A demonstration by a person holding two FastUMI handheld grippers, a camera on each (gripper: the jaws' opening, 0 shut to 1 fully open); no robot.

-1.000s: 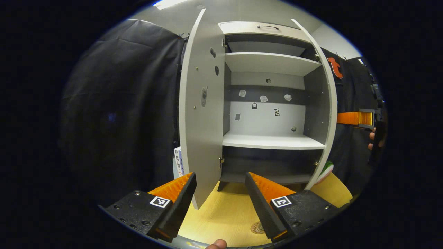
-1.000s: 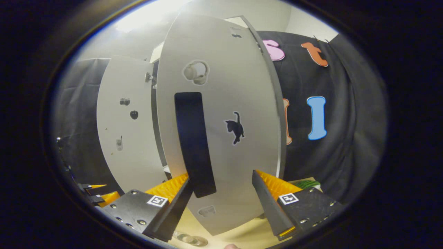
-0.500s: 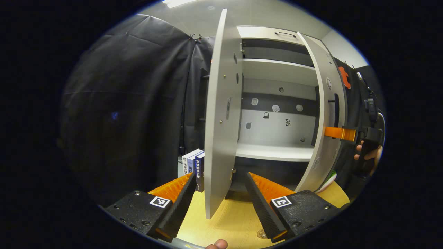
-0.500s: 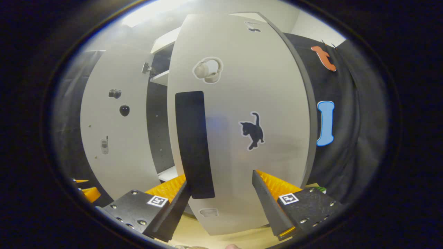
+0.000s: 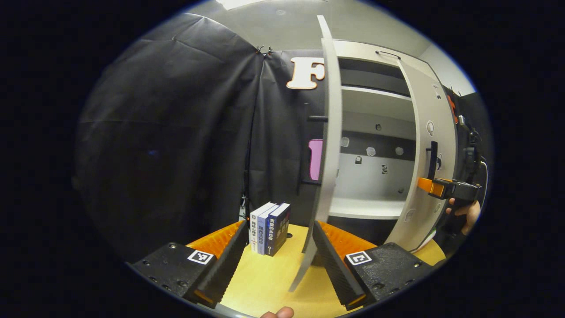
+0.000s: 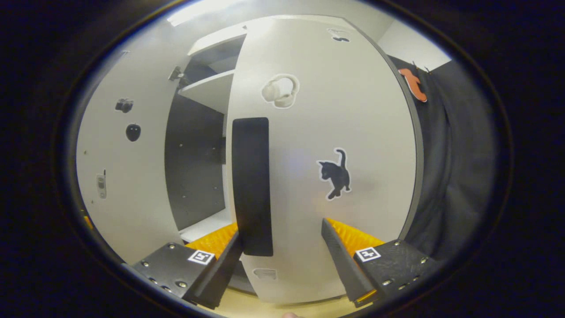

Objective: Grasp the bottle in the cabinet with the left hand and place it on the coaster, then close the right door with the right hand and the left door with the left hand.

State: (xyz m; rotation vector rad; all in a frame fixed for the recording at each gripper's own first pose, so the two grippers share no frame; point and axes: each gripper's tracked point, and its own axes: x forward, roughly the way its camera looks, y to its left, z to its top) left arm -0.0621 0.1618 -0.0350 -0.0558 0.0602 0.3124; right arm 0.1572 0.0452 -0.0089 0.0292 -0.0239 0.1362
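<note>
In the left gripper view, the left gripper [image 5: 278, 251] is held above the yellow wooden desk [image 5: 269, 282] with its two fingers spread apart and nothing between the pads. The left door [image 5: 329, 145] of the cabinet [image 5: 375, 132] stands edge-on just ahead of the right-hand finger; whether the finger touches it cannot be told. Three books [image 5: 269, 227] stand upright side by side on the desk, left of the door; their spines carry print too small to read. Inside the cabinet, two white shelves are visible, and several small stickers sit on the back panel. The right door [image 5: 430, 154] stands partly closed, and the right gripper [image 5: 435, 187], held by a hand [image 5: 465, 214], meets its outer face just below the black handle [image 5: 433, 159]. In the right gripper view, the right gripper [image 6: 282, 260] has its two fingers apart, set against the door face, with the lower end of the black handle [image 6: 251, 185] beside its left finger. That face carries a headphones sticker [image 6: 280, 90] and a black cat sticker [image 6: 335, 173]. Each gripper body bears two square coded markers. Bottle and coaster position cannot be determined.
</note>
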